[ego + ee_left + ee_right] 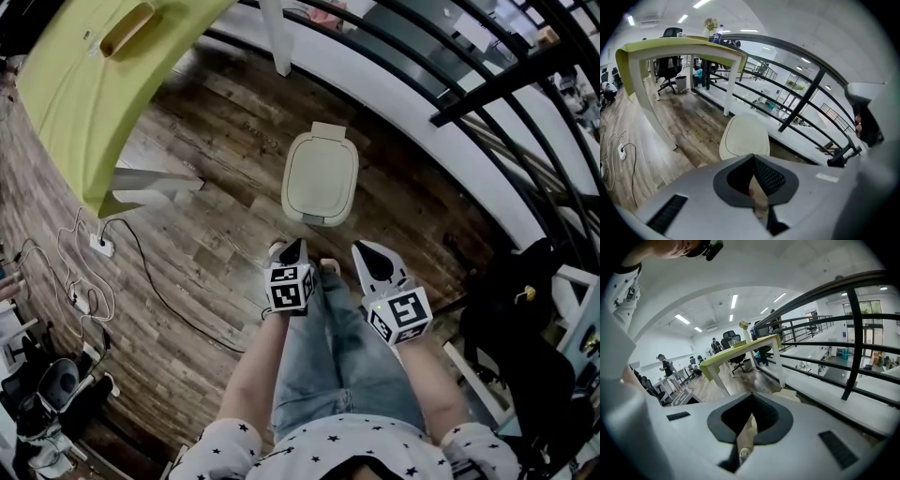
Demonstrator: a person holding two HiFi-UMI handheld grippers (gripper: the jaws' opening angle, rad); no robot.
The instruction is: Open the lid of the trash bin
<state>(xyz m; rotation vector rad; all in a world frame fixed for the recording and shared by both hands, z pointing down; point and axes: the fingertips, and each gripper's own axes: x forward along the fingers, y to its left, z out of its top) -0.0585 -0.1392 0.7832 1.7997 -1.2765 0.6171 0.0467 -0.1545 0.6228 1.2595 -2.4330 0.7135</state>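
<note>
There it was, the trash bin (320, 178), standing on the dark plank floor (216, 150) just ahead of my feet, between the yellow-green table (75, 84) and the black railing (450, 89). It was a pale cream bin with rounded corners, and its lid (321, 173) lay flat and shut on top, a thin groove running round its face and a small tab at the far edge. My left gripper (297, 243) hung over my knee, well short of the bin, jaws pressed together at the tips with nothing between them. My right gripper (362, 247) sat beside it, likewise closed up and empty. From the left gripper view the bin (744, 136) rose right behind the joined jaw tips of the left gripper (753, 156). From the right gripper view only a cream sliver of the bin (790, 393) peeked past the right gripper (751, 394).
</note>
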